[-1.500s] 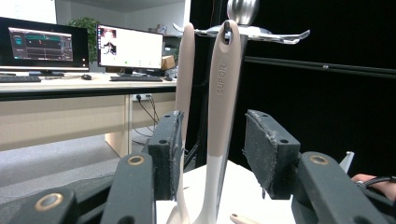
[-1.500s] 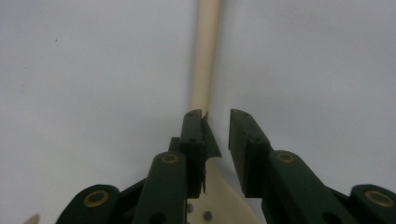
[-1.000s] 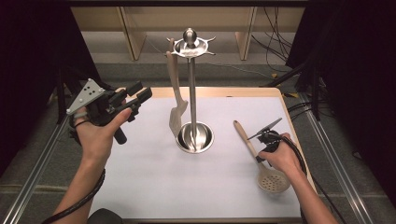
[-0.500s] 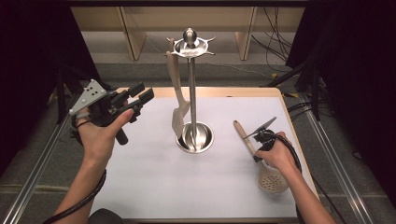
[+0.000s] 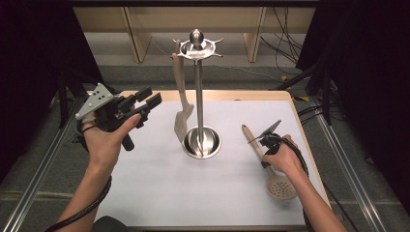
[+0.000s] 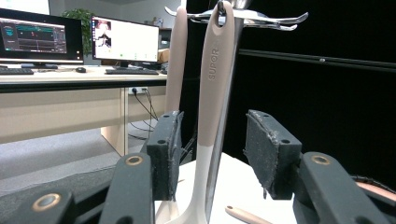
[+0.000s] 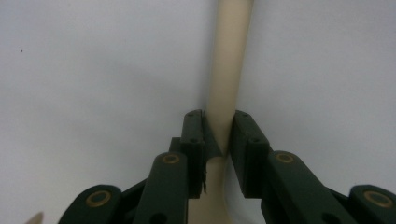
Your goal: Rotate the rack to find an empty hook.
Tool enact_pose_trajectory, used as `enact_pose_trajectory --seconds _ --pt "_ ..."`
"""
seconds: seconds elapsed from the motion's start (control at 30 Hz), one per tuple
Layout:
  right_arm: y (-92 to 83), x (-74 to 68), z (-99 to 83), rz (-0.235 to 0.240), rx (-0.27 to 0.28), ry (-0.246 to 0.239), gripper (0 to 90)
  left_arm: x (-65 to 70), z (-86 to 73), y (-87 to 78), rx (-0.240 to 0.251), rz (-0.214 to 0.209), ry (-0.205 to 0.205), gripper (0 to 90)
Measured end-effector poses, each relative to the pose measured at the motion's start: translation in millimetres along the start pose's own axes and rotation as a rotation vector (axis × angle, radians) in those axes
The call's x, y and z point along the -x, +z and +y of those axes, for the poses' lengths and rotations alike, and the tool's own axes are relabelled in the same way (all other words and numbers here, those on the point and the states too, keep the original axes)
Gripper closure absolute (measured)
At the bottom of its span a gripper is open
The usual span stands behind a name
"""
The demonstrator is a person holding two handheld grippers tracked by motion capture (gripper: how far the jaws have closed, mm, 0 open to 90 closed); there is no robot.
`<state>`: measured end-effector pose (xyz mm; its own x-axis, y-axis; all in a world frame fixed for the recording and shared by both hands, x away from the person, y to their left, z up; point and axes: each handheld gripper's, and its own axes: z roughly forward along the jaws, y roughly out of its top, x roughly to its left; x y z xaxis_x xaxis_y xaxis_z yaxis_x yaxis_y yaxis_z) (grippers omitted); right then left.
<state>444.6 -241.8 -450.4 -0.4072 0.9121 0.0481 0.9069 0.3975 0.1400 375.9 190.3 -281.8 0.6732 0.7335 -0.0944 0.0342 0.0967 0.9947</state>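
Beige and slim, the slotted spoon (image 5: 269, 162) lies flat on the white table (image 5: 159, 193), its handle running up between the fingers (image 7: 194, 140) of the right gripper (image 5: 265, 141). Those jaws have just been closing and now sit narrow, pads against the handle on both sides. Off to the far side, the left gripper (image 5: 145, 104) hangs above the table with its jaws wide and nothing in them; beyond its fingers (image 6: 164, 154) stands the steel rack (image 5: 199, 111) with a spatula (image 5: 181, 101) hanging from it.
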Motion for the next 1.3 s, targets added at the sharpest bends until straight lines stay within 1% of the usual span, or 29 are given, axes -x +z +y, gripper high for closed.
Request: enact_pose_trajectory --seconds 0.03,0.07,0.1,0.13,0.2,0.27,0.3,0.33,0.4,0.43,0.5,0.57,0.6,0.63,0.67,0.7,0.73,0.83,0.87,0.9,0.93,0.97,1.0,1.03,1.07,1.17,1.23,1.27,1.3 --pt "-0.2 0.1 0.8 0.003 -0.009 0.004 76.8 0.0 -0.1 0.0 -0.001 0.0 0.001 54.7" --pt "-0.1 1.1 1.7 -0.005 -0.013 -0.009 76.9 0.1 -0.1 0.0 0.0 0.0 0.0 54.7" --pt "0.1 -0.1 1.9 -0.013 -0.017 0.01 77.2 0.0 -0.2 0.0 0.0 -0.001 0.0 54.7" --pt "-0.1 -0.4 2.4 -0.003 -0.019 0.009 77.4 -0.1 -0.4 0.0 -0.001 -0.001 0.0 54.7" --pt "0.4 -1.1 3.2 -0.008 -0.019 0.026 77.9 0.0 -0.8 0.1 -0.001 -0.001 -0.003 54.7" --pt "-0.7 -0.2 3.9 -0.01 -0.034 0.039 78.4 0.0 -1.1 0.1 -0.002 0.0 -0.006 54.7" --pt "-0.1 -0.6 3.7 -0.003 -0.025 0.059 78.6 -0.1 -1.1 0.1 -0.002 0.001 -0.006 54.7" --pt "-0.5 -0.4 3.7 -0.003 -0.028 0.065 78.8 -0.2 -1.1 0.1 -0.002 0.001 -0.005 54.7" --pt "0.1 -0.5 2.6 -0.002 -0.013 0.081 79.1 -0.2 -1.1 0.2 -0.002 0.001 -0.006 54.7" --pt "-0.7 0.8 2.2 -0.002 -0.016 0.067 79.3 -0.3 -1.2 0.2 -0.002 0.001 -0.005 54.7" --pt "-0.1 -0.2 0.5 0.003 0.007 0.084 79.3 -0.4 -1.4 0.2 -0.004 0.0 -0.005 54.7" --pt "-1.4 0.8 -0.6 0.0 0.009 0.08 79.3 -0.7 -1.5 0.4 -0.003 0.001 -0.003 54.7" --pt "-1.4 0.6 -1.6 0.004 0.02 0.09 79.4 -0.8 -1.6 0.5 -0.004 0.001 -0.002 54.7" --pt "-1.1 1.1 -2.9 0.0 0.037 0.088 79.3 -0.8 -1.7 0.6 -0.003 0.001 -0.003 54.7" --pt "-3.2 1.4 -3.4 0.009 0.024 0.09 79.4 -0.7 -1.8 0.6 -0.005 0.001 -0.004 54.7" --pt "-3.8 1.9 -4.5 0.0 0.036 0.088 79.4 -0.6 -1.9 0.7 -0.005 0.0 -0.005 54.7" --pt "-4.5 3.2 -5.8 0.01 0.047 0.082 79.4 -0.7 -2.0 0.8 -0.005 0.0 -0.004 54.7" --pt "-7.9 4.0 -9.2 0.016 0.085 0.088 79.4 -0.5 -2.2 0.7 -0.006 0.0 -0.004 54.7" --pt "-9.2 3.9 -11.0 0.015 0.106 0.1 79.4 -0.4 -2.2 0.7 -0.006 0.0 -0.004 54.7" --pt "-10.2 5.4 -12.6 0.005 0.12 0.099 79.4 -0.4 -2.3 0.8 -0.007 0.0 -0.004 54.6" --pt "-12.3 5.3 -14.3 0.01 0.135 0.11 79.3 -0.3 -2.5 1.0 -0.007 0.001 -0.005 54.6" --pt "-13.7 6.4 -15.9 0.026 0.166 0.095 79.3 -0.3 -2.8 1.2 -0.008 0.002 -0.004 54.6" --pt "-16.1 6.4 -18.4 0.029 0.196 0.094 79.3 -0.1 -2.9 1.4 -0.009 0.002 -0.004 54.6" --pt "-18.0 5.7 -20.2 0.043 0.204 0.105 79.3 0.1 -3.2 1.6 -0.01 0.001 -0.005 54.5" --pt "-20.1 4.8 -22.0 0.046 0.215 0.125 79.3 0.1 -3.6 1.8 -0.013 0.001 -0.004 54.5" --pt "-24.9 7.4 -29.6 0.053 0.288 0.091 79.3 0.5 -4.1 2.5 -0.012 -0.001 -0.003 54.3" --pt "-28.1 7.6 -34.3 0.054 0.333 0.081 79.3 1.3 -4.4 2.8 -0.014 0.0 -0.006 54.0" --pt "-30.1 8.6 -37.0 0.052 0.349 0.066 79.3 1.6 -4.5 3.0 -0.014 0.0 -0.005 53.7" --pt "-30.6 10.2 -38.2 0.046 0.388 0.039 79.3 1.7 -4.6 3.1 -0.016 -0.001 -0.002 53.5"
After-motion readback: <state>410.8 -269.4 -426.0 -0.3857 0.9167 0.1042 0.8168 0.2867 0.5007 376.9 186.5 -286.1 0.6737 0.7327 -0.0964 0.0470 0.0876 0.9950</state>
